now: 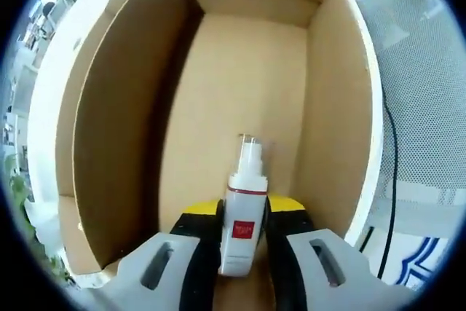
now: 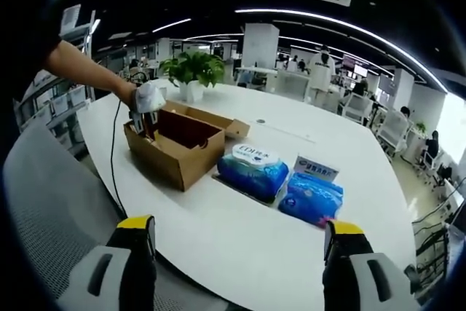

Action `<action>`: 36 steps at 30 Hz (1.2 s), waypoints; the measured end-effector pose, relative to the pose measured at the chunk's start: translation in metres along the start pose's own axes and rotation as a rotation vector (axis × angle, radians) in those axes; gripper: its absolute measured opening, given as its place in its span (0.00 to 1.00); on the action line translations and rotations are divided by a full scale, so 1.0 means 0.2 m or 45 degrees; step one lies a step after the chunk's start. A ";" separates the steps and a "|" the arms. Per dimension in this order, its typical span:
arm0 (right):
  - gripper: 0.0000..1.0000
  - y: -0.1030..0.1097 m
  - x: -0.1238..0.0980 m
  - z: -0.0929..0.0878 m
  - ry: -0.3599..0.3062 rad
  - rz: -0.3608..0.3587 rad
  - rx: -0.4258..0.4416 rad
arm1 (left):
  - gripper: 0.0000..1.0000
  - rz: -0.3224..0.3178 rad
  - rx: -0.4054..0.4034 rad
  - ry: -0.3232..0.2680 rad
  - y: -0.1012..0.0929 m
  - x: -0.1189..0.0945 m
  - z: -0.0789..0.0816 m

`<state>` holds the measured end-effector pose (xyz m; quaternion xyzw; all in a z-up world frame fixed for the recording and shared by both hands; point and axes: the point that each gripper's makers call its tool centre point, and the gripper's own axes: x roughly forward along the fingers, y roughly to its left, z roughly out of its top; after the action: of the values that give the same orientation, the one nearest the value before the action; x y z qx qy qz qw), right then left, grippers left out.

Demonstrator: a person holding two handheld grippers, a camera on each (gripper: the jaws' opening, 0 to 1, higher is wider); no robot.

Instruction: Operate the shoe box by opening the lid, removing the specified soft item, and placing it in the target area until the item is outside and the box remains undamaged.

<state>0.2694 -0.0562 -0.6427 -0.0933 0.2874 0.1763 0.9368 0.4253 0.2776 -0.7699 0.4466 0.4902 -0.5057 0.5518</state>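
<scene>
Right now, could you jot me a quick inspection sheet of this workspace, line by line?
Surface: white table.
Job's things: open cardboard shoe box; white bottle with red label inside it.
Clutter: two blue soft packs beside the box; potted plant.
Grippers: left gripper shut on the bottle inside the box; right gripper open, empty, above the table edge.
Cables: black cable off the table edge.
Surroundings: open office, desks, people far off.

The shoe box (image 1: 240, 71) is plain brown cardboard, matt inside and out (image 2: 178, 147). The bottle (image 1: 244, 213) appears to be smooth white plastic with a red label and a clear cap. The table (image 2: 240, 238) has a smooth white surface. Two blue packs (image 2: 253, 172) (image 2: 313, 198) are glossy plastic film.
</scene>
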 end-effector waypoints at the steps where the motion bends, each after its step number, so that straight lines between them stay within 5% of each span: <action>1: 0.96 0.00 0.00 0.00 0.000 0.003 0.000 | 0.21 0.002 -0.003 -0.005 0.00 -0.01 0.00; 21: 0.93 0.05 0.00 0.05 -0.009 0.078 0.010 | 0.20 0.092 -0.003 -0.123 0.02 -0.18 0.09; 36: 0.83 0.05 0.02 0.21 -0.077 0.122 0.076 | 0.20 0.150 -0.003 -0.277 0.01 -0.34 0.21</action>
<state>0.2898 -0.0338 -0.6108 -0.0461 0.2682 0.2151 0.9379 0.4296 0.2451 -0.6981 0.4164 0.4010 -0.5175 0.6309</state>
